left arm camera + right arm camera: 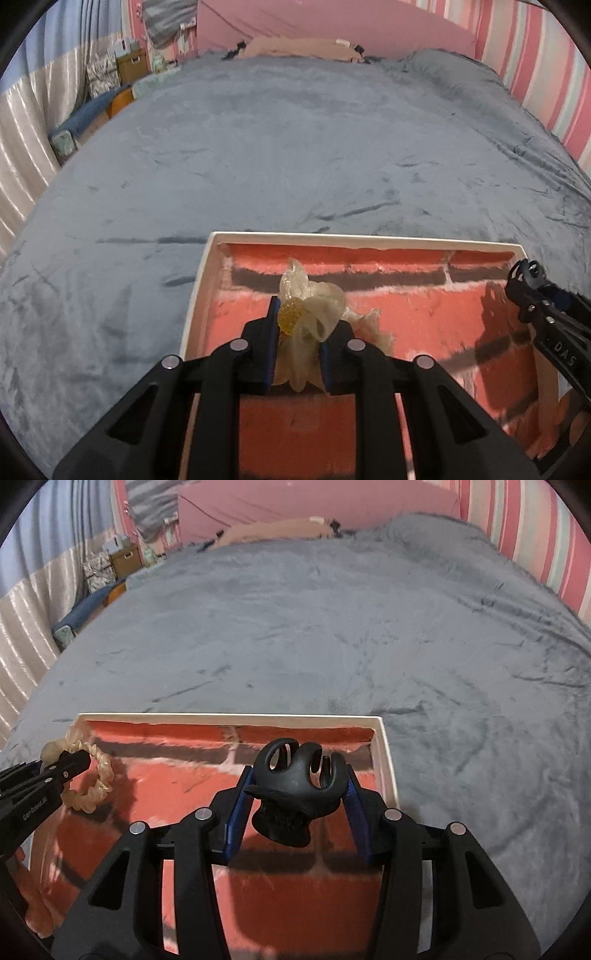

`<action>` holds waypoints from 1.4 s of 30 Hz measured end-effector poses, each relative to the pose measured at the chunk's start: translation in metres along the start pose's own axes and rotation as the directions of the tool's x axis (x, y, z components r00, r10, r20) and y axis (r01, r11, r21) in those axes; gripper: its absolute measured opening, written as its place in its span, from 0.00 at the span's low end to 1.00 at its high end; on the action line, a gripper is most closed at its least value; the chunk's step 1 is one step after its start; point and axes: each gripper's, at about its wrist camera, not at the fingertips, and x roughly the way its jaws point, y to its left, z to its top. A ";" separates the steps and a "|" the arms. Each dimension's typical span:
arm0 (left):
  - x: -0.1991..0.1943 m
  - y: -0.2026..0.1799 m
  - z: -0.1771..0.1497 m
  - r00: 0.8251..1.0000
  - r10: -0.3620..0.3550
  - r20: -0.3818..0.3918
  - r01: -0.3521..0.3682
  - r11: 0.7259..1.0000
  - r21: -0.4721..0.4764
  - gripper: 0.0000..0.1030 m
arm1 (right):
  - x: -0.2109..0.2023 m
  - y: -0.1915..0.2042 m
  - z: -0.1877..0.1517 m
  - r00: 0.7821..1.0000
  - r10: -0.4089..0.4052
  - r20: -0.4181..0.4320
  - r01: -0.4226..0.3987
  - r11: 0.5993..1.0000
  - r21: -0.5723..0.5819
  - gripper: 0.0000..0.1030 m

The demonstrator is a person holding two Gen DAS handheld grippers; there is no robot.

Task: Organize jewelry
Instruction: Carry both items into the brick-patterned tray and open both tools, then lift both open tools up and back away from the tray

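A white-rimmed tray (201, 280) with a red brick-pattern lining lies on the grey bedspread; it also shows in the right wrist view (386, 753). My left gripper (297, 317) is shut on a cream organza scrunchie (314, 306) and holds it over the tray's left part. From the right wrist view the scrunchie (92, 775) hangs as a ring from the left gripper (74, 762). My right gripper (299, 782) is shut on a black claw hair clip (295, 779) over the tray's right part. The clip (526, 273) shows at the right edge of the left wrist view.
The grey plush bedspread (295, 147) stretches away beyond the tray. A pink headboard (332, 29) and a beige pillow (303, 46) are at the far end. A striped wall (546, 66) is on the right, curtains and boxes (129, 64) on the left.
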 end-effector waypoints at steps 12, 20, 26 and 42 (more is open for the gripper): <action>0.034 -0.007 0.010 0.995 0.009 -0.095 -0.006 1.000 0.030 0.19 | 0.037 0.007 0.012 0.991 -0.039 -0.129 0.035 0.999 -0.033 0.46; 0.037 -0.011 0.012 0.995 0.029 -0.098 -0.025 0.999 0.044 0.23 | 0.043 0.010 0.010 0.986 -0.045 -0.161 0.038 0.998 -0.050 0.68; 0.028 -0.013 0.010 0.996 0.054 -0.065 -0.051 0.998 0.047 0.38 | 0.031 0.005 0.009 0.992 -0.028 -0.124 0.023 0.999 -0.038 0.73; -0.086 -0.013 -0.044 0.989 0.044 0.143 -0.054 0.996 0.067 0.70 | -0.076 -0.004 -0.037 0.994 0.035 0.104 -0.038 0.999 0.019 0.92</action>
